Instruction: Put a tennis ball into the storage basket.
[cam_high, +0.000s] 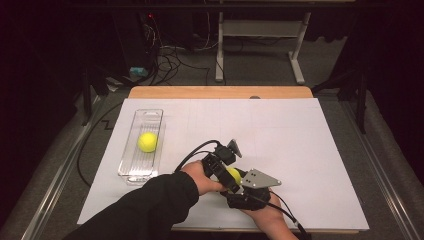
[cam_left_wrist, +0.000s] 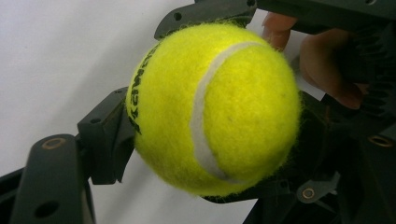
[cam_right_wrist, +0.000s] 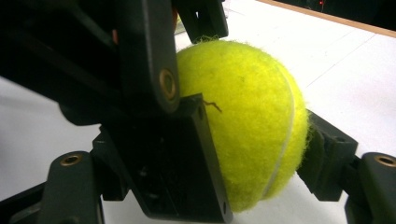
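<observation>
A yellow tennis ball (cam_high: 233, 175) hangs just above the white sheet near the table's front middle, gripped by both grippers at once. My left gripper (cam_high: 226, 170) comes in from the left and is shut on the ball (cam_left_wrist: 215, 107), with a black jaw pressing on each side. From the near side, my right gripper (cam_high: 241, 186) is also shut on the same ball (cam_right_wrist: 252, 126). In the right gripper view, the left gripper's black jaw (cam_right_wrist: 149, 60) crosses in front of the ball. A second tennis ball (cam_high: 147, 142) lies in a clear plastic tray (cam_high: 146, 113) at the left.
A white sheet (cam_high: 300, 140) covers the tabletop, and a strip of wood (cam_high: 220, 92) shows along the far edge. A black cable (cam_high: 192, 152) loops from the left gripper. Beyond the table are floor cables and a desk frame (cam_high: 297, 60).
</observation>
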